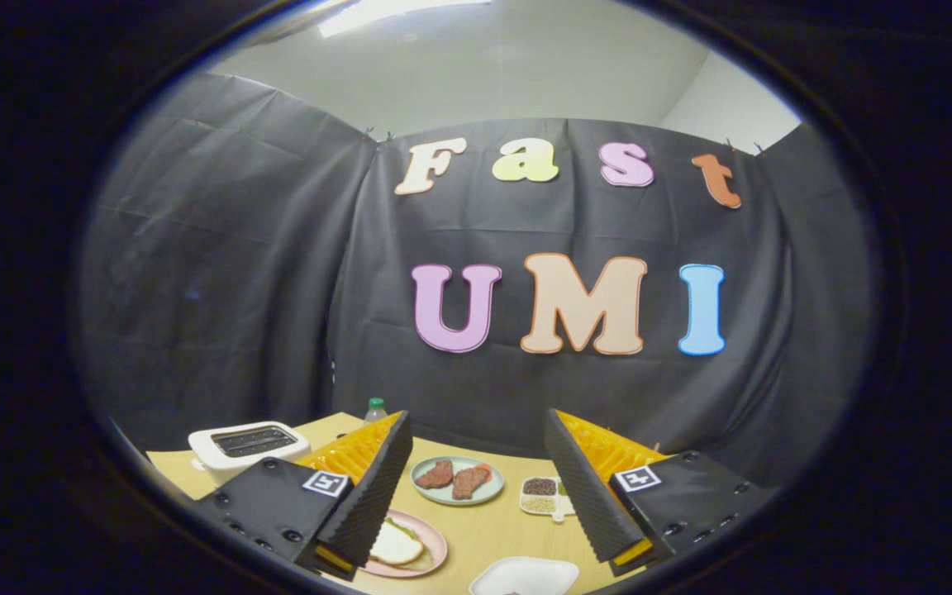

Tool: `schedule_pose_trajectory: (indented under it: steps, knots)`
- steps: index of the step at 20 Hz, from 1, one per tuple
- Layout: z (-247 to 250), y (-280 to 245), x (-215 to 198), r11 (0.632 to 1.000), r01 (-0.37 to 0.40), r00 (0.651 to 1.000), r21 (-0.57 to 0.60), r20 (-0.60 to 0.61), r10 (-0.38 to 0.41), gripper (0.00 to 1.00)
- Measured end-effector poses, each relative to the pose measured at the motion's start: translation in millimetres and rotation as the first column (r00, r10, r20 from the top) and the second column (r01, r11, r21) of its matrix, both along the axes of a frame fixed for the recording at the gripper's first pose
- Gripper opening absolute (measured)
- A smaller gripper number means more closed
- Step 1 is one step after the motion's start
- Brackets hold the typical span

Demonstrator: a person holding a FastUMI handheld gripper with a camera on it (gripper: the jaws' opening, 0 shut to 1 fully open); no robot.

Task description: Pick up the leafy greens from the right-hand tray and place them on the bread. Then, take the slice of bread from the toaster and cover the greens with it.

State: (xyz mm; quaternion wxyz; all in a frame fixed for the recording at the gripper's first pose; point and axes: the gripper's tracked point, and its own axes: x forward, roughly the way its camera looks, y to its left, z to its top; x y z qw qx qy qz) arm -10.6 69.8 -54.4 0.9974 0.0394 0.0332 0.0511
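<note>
Table (492, 529): 3 plates, 1 toaster (246, 446), jaws apart.

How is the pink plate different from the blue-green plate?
The pink plate holds a slice of bread; the blue-green plate holds two brown meat pieces. The pink plate sits near the open tool's left finger, partly hidden by it; the blue-green plate lies farther off, between the fingers, in full sight. Both are round and rest on the yellow table.

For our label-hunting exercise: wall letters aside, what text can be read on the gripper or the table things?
Gripper, open above the table: square markers carry coded patterns, no words.
Bottle: label too small to read.
Toaster: no text visible.
</note>
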Motion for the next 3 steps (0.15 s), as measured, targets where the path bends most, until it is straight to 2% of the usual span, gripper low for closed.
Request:
schedule_pose_trajectory:
  steps: [3]
  knots:
    - [-0.9, 4.0, -0.8, 1.000, -0.007, 1.000, 0.007, -0.008, 0.007, 1.00]
